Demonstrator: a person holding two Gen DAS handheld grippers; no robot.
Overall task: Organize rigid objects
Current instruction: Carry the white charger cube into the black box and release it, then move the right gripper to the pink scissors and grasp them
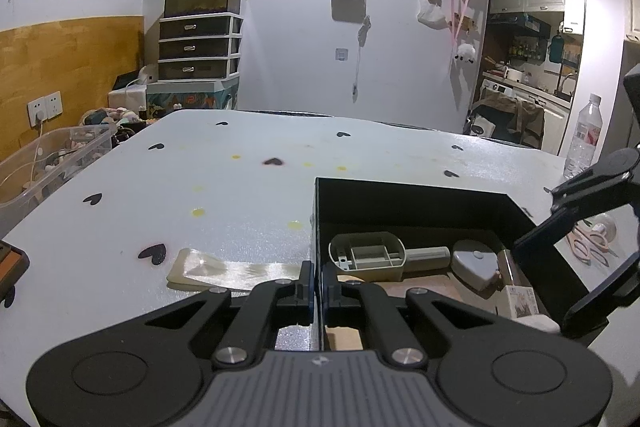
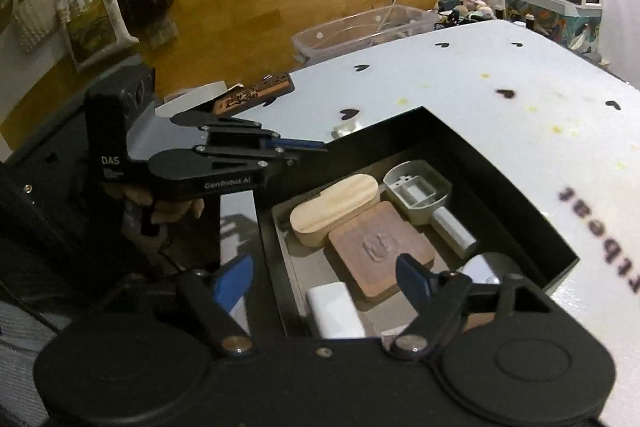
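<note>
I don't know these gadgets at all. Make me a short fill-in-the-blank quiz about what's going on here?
1. The left gripper is shut on the ____ of the black box.
2. The right gripper hovers over the box with its jaws ____.
3. The grey scoop lies ____ the box.
4. The pale wooden oval lies beside a ____ wooden block.

Missing words: wall; open; inside; brown
</note>
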